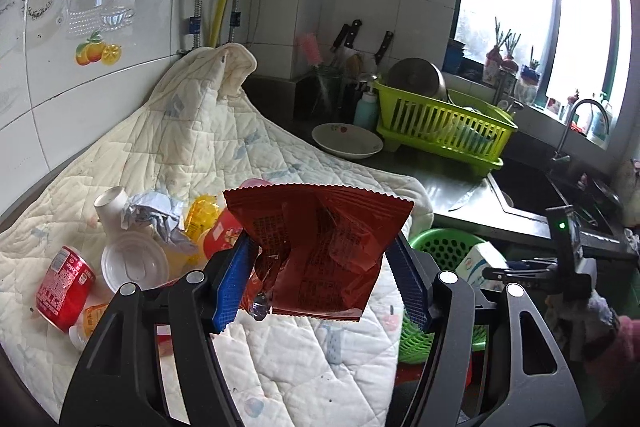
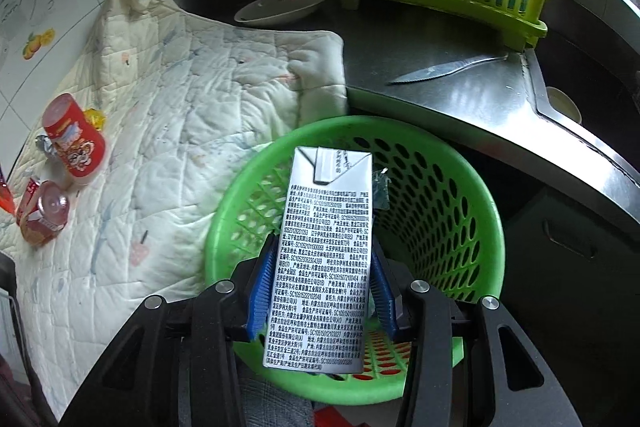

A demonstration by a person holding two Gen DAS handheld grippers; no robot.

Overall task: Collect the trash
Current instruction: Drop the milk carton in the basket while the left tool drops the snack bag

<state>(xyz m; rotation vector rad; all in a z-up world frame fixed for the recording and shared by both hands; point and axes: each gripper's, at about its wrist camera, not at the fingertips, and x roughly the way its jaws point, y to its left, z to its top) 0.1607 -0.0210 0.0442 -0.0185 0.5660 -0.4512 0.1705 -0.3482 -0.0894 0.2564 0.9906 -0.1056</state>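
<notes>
A red wrapper (image 1: 320, 251) is gripped by the left tool (image 1: 320, 279) above the quilt (image 1: 224, 147). A carton (image 2: 324, 263) is clamped in the right tool (image 2: 320, 291) over the green basket (image 2: 452, 195).

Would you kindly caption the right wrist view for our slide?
Right gripper holds a silver drink carton above the green perforated basket beside the quilted cloth.

left tongs (image 1: 320, 267) clamped, right tongs (image 2: 320, 283) clamped — angled down
</notes>
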